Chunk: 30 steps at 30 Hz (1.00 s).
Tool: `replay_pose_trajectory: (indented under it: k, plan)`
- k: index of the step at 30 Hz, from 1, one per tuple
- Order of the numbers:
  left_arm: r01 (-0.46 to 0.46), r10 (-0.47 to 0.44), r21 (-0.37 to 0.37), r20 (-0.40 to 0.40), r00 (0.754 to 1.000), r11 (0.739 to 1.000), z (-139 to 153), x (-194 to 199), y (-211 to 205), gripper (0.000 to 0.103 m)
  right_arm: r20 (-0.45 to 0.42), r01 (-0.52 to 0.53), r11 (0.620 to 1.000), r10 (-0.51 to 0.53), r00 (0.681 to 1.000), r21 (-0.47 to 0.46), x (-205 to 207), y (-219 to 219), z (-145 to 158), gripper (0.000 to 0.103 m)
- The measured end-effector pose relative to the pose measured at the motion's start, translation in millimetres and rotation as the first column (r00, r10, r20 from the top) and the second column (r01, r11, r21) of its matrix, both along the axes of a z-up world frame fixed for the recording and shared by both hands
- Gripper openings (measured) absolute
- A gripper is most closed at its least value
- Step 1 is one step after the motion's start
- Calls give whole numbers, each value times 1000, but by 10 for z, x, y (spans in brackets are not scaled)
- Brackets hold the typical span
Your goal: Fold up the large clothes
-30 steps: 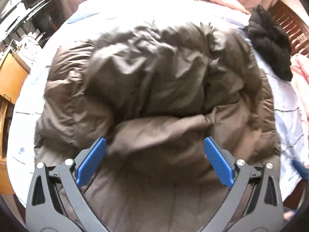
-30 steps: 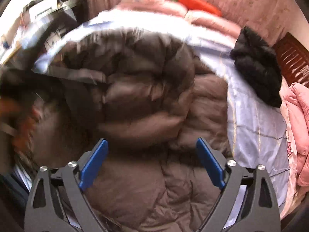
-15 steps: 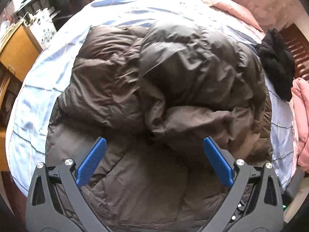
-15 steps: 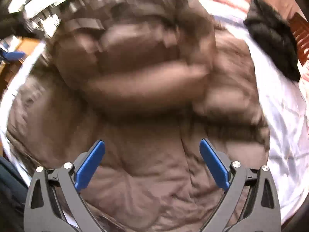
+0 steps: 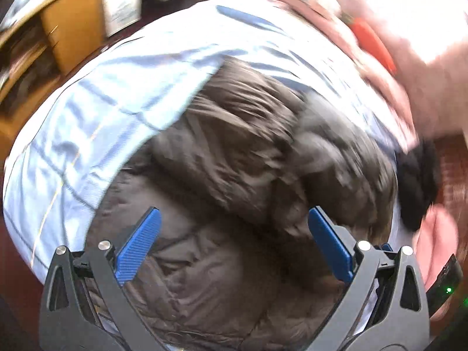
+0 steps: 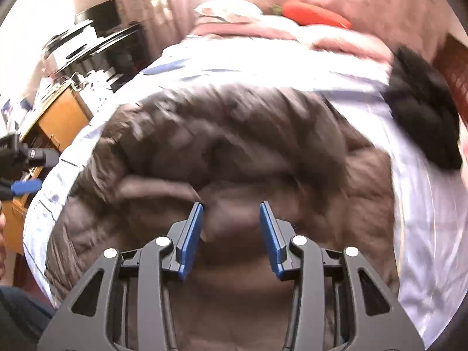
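Observation:
A large brown puffer jacket (image 5: 234, 175) lies crumpled on the pale blue bed sheet (image 5: 87, 117), its upper part bunched into a thick roll. My left gripper (image 5: 234, 213) hovers wide open over the jacket's lower left part, with nothing between its fingers. In the right wrist view the jacket (image 6: 234, 146) fills the middle. My right gripper (image 6: 231, 207) points down at it with its jaws closing; a bulge of brown fabric sits between the pads, and blur hides whether they press on it. A blue pad (image 6: 26, 186) of the left gripper shows at the left edge.
A black fluffy garment (image 6: 421, 122) lies on the sheet to the right of the jacket. Pink bedding (image 6: 336, 41) and an orange carrot-shaped pillow (image 6: 316, 17) sit at the bed's head. A wooden cabinet (image 6: 58, 117) stands left of the bed.
The right jaws went from wide open to about half as wide over the jacket. The left gripper slid left and rolled, still wide open. Both views are blurred by motion.

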<state>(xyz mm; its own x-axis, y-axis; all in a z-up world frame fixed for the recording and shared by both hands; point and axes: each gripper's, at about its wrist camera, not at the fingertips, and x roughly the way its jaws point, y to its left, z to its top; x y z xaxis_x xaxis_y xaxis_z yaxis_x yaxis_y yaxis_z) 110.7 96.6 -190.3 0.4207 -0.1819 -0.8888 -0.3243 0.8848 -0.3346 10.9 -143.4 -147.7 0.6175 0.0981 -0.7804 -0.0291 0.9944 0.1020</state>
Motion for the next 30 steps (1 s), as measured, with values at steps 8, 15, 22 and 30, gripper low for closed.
replay_pose_trajectory:
  k: [8,15,22,30]
  plan:
    - [-123,120,-63,-43,992,990,-108,121,380,101,-116,-10,982,-12,993,-186,1575,450,-739,43]
    - [-7,7,-48,-4,1000,999,-7,188,66,101,118,-44,998,48,992,-40,1120,361,-238,45]
    - [60,-60,-30,-9,998,998,13,164,-222,101,-28,-138,990,137,990,-19,1103,318,-676,63]
    - [296,-299,45,83,951,954,36,109,-876,101,105,80,965,-109,988,249,1022,-1040,193,89]
